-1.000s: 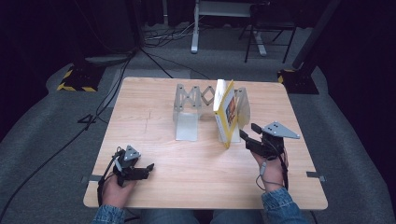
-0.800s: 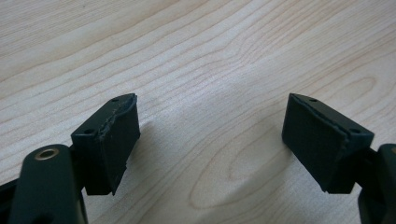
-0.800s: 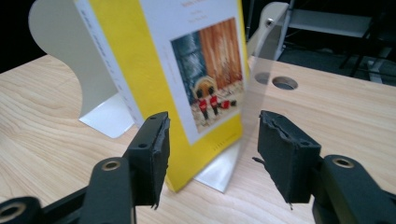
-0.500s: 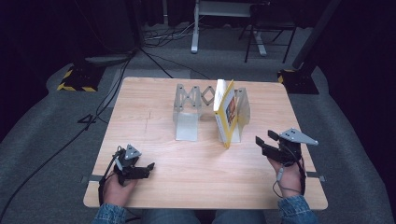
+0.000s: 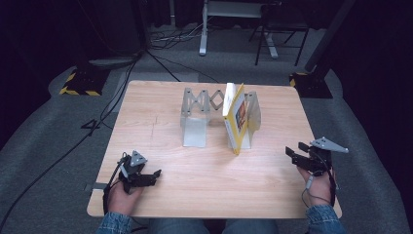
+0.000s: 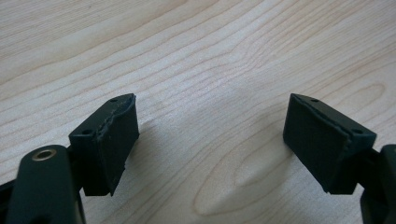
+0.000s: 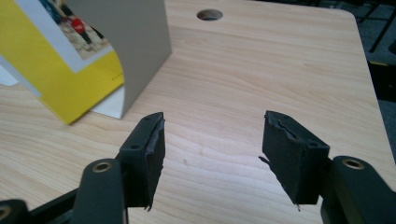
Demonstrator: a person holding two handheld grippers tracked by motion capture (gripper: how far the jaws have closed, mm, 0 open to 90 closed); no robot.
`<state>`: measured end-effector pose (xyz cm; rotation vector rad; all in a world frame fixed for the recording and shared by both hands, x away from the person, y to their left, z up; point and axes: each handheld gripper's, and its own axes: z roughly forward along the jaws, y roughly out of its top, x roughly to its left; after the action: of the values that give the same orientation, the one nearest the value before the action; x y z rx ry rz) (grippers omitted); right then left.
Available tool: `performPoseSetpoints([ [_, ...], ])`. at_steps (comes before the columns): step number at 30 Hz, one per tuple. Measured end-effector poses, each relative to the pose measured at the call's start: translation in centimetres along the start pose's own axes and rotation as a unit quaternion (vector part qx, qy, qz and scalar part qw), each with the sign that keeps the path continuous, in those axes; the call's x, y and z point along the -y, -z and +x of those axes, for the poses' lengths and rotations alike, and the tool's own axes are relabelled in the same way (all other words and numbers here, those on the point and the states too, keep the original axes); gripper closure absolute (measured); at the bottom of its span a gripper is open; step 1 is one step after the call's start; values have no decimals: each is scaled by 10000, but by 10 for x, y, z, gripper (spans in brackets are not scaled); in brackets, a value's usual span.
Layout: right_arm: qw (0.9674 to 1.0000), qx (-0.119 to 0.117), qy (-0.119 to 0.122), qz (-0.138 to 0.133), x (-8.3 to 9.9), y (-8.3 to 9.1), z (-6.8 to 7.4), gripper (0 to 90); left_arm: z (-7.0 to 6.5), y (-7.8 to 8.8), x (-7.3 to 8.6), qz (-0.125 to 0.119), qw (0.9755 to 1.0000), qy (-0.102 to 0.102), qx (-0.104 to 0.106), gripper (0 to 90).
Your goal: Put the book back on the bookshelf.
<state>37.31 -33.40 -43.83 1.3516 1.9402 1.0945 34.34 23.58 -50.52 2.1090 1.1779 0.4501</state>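
Observation:
A yellow book (image 5: pixel 236 117) stands upright in the right end of a grey metal folding rack (image 5: pixel 195 117) at the middle of the wooden table (image 5: pixel 160 122). My right gripper (image 5: pixel 294 150) hovers near the table's right edge, to the right of the book and apart from it. Its jaws have just been opening, with nothing between them (image 7: pixel 212 144). In the right gripper view the book's cover (image 7: pixel 56 70) leans against the rack's grey end plate (image 7: pixel 130 37). At the front left corner my left gripper (image 5: pixel 155 176) rests low, open over bare wood (image 6: pixel 210 135).
A round hole (image 7: pixel 209 14) pierces the table top near its far right corner. Beyond the table, on the dark floor, are cables, a yellow-and-black striped base (image 5: pixel 78 80) and stand legs (image 5: pixel 272 39).
My right gripper has drawn away from the book, moving right toward the table's edge and a little down, and its jaws stand wider. The left gripper has kept still.

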Motion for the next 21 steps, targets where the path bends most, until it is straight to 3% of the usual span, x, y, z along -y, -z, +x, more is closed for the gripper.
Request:
performPoseSetpoints([
  [8,9992,1,-111,393,22,-8,-18,392,0,0,0,0,10000,2,4,187],
  [14,9977,36,-115,662,39,-14,-24,384,0,0,0,3,10000,1,4,187],
  [21,9976,244,134,640,57,-21,-22,387,0,0,0,1,10000,3,4,187],
])
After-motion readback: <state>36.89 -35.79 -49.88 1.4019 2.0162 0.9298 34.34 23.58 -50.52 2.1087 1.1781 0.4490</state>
